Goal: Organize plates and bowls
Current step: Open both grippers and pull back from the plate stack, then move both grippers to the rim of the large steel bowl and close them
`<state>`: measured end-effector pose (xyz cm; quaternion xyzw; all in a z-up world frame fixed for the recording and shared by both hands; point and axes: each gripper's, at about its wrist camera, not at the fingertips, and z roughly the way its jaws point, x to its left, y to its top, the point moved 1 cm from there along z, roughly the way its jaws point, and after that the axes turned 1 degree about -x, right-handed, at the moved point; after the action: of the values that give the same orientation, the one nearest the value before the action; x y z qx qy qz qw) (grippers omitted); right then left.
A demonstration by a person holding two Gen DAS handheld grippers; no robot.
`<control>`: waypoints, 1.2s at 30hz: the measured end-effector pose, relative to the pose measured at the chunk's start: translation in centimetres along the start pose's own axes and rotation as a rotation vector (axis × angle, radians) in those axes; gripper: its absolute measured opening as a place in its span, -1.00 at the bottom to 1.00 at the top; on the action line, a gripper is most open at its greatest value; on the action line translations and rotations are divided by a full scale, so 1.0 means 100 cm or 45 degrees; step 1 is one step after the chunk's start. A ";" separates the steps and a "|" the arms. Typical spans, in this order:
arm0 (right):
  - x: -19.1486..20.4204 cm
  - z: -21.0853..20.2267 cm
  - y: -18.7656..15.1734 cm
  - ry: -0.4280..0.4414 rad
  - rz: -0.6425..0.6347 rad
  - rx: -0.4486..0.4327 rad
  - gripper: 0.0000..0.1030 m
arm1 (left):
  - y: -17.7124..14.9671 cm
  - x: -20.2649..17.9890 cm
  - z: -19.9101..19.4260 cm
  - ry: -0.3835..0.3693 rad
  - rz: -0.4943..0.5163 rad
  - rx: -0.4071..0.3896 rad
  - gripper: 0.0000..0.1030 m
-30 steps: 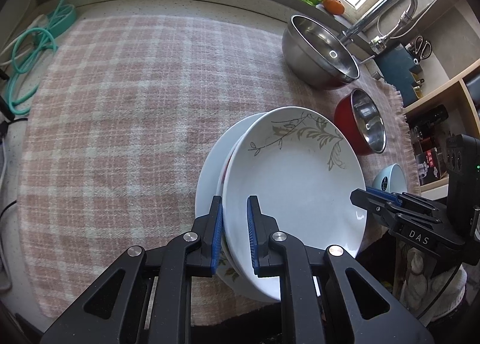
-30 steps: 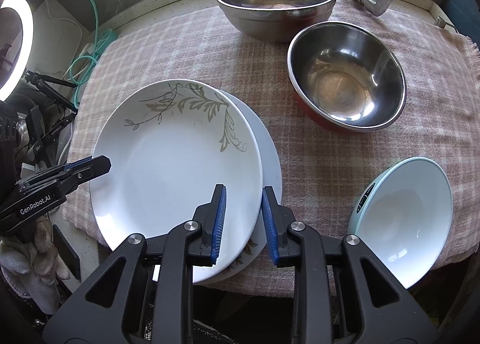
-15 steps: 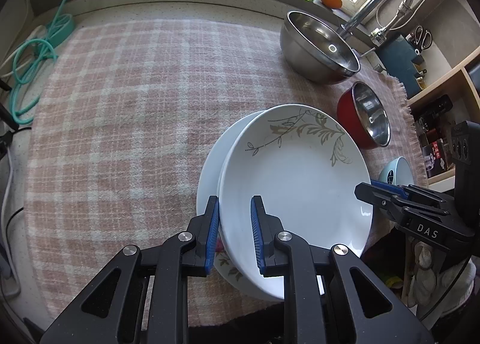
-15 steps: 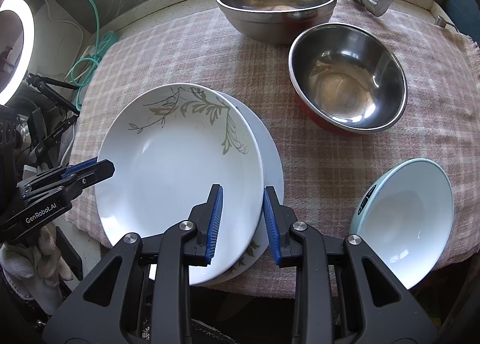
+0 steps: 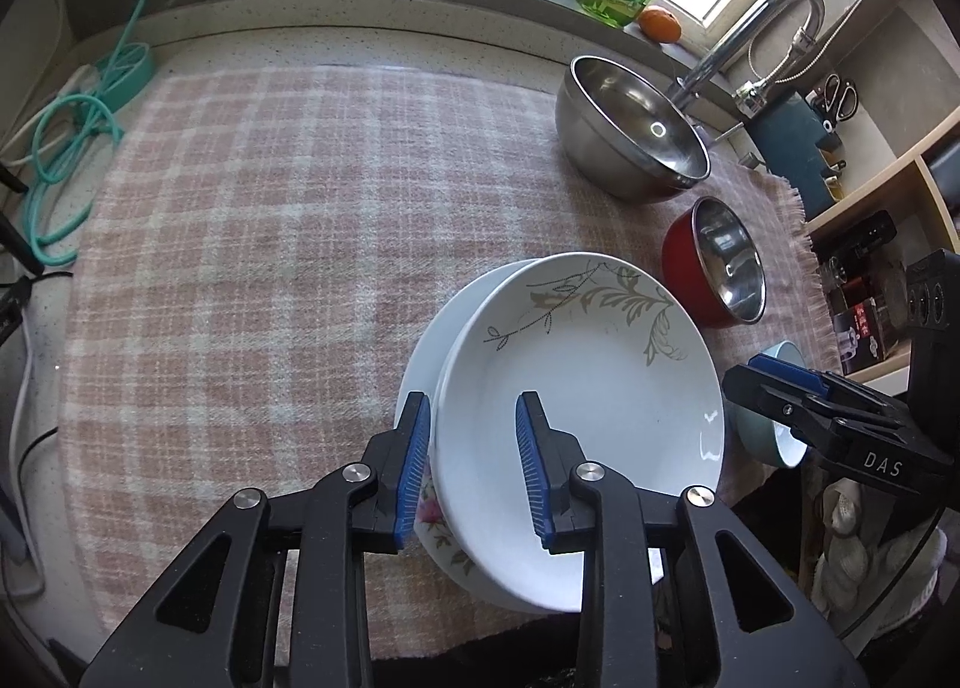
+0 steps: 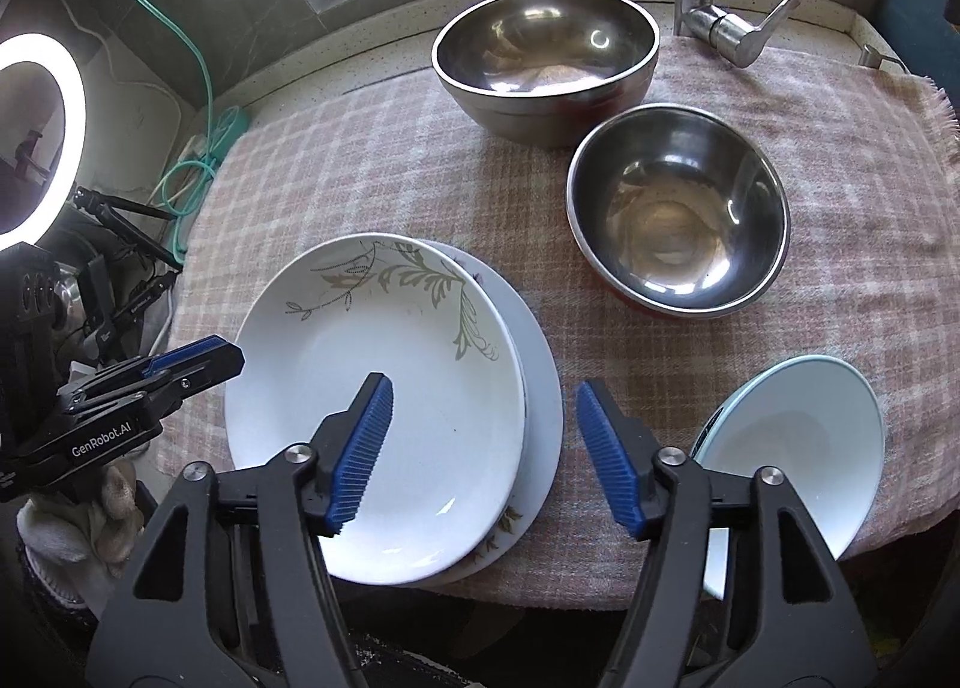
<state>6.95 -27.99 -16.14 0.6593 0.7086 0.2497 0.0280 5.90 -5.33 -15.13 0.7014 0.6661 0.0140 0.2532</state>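
My left hand-held gripper (image 5: pixel 474 463): jaws parted, straddling near-left rim of leaf-pattern plate (image 5: pixel 591 352), not clamping. My right hand-held gripper (image 6: pixel 483 454): jaws spread wide over right edge of same plate, released. Plate sits stacked on wider floral plate (image 6: pixel 543 388), at near edge of checked cloth (image 5: pixel 270 244) on table. Pale-blue bowl (image 6: pixel 792 448) near right, overhanging cloth edge. Farther: red-sided steel bowl (image 6: pixel 678 220), then large steel bowl (image 6: pixel 543 55) by faucet (image 6: pixel 714 10).

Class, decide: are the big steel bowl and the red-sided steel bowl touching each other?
Cannot tell. In the right wrist view the big steel bowl and the red-sided bowl overlap with no gap; in the left wrist view only a sliver of cloth may separate them.
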 end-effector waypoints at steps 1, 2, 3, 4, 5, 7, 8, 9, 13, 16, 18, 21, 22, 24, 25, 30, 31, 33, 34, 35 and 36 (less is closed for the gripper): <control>0.000 -0.003 0.002 0.005 0.003 -0.010 0.33 | 0.002 -0.001 -0.001 -0.001 -0.002 -0.005 -0.30; -0.001 -0.005 0.005 0.010 0.007 -0.018 0.33 | 0.003 -0.001 -0.002 -0.003 -0.006 -0.010 -0.15; -0.001 -0.008 0.008 0.014 0.010 -0.028 0.36 | 0.006 -0.001 -0.003 -0.009 -0.010 -0.017 -0.10; -0.002 -0.010 0.010 0.017 0.013 -0.038 0.44 | 0.008 -0.001 -0.004 -0.014 -0.011 -0.023 -0.08; -0.003 -0.013 0.013 0.021 0.017 -0.049 0.48 | 0.010 -0.002 -0.005 -0.013 -0.009 -0.025 -0.08; -0.004 -0.018 0.019 0.027 0.026 -0.076 0.57 | 0.016 -0.002 -0.006 -0.013 -0.010 -0.032 -0.04; -0.005 -0.020 0.023 0.030 0.031 -0.085 0.57 | 0.018 -0.002 -0.006 -0.015 -0.013 -0.037 0.03; -0.006 -0.021 0.026 0.034 0.036 -0.091 0.57 | 0.021 -0.002 -0.007 -0.017 -0.017 -0.041 0.07; -0.010 -0.026 0.043 0.042 0.055 -0.117 0.58 | 0.034 -0.004 -0.007 -0.028 -0.016 -0.052 0.12; -0.015 -0.030 0.057 0.052 0.076 -0.145 0.58 | 0.046 -0.008 -0.009 -0.029 -0.002 -0.076 0.12; -0.018 -0.032 0.067 0.053 0.090 -0.166 0.58 | 0.054 -0.011 -0.010 -0.037 0.007 -0.092 0.12; -0.026 -0.032 0.083 0.059 0.118 -0.185 0.58 | 0.068 -0.015 -0.011 -0.049 0.017 -0.116 0.12; -0.029 -0.031 0.087 0.064 0.132 -0.183 0.58 | 0.073 -0.016 -0.011 -0.060 0.017 -0.123 0.12; -0.035 -0.029 0.096 0.083 0.161 -0.177 0.58 | 0.084 -0.019 -0.009 -0.069 0.018 -0.137 0.12; -0.038 -0.028 0.100 0.088 0.171 -0.176 0.58 | 0.089 -0.020 -0.009 -0.070 0.016 -0.142 0.12; -0.049 -0.022 0.119 0.072 0.195 -0.186 0.58 | 0.113 -0.026 -0.001 -0.089 0.024 -0.151 0.12; -0.051 -0.021 0.123 0.070 0.203 -0.187 0.58 | 0.117 -0.027 0.001 -0.096 0.024 -0.148 0.12; -0.055 -0.016 0.129 0.072 0.219 -0.179 0.58 | 0.123 -0.029 0.006 -0.103 0.022 -0.140 0.12; -0.057 -0.013 0.133 0.074 0.224 -0.174 0.58 | 0.127 -0.030 0.010 -0.108 0.021 -0.134 0.12; -0.060 -0.010 0.136 0.071 0.227 -0.167 0.58 | 0.130 -0.031 0.013 -0.115 0.018 -0.126 0.12; -0.062 -0.006 0.139 0.066 0.230 -0.160 0.58 | 0.133 -0.031 0.017 -0.119 0.017 -0.116 0.12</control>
<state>20.25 -33.96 -11.94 0.7108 0.6298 0.3120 0.0284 18.50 -8.62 -10.62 0.6934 0.6477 0.0131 0.3155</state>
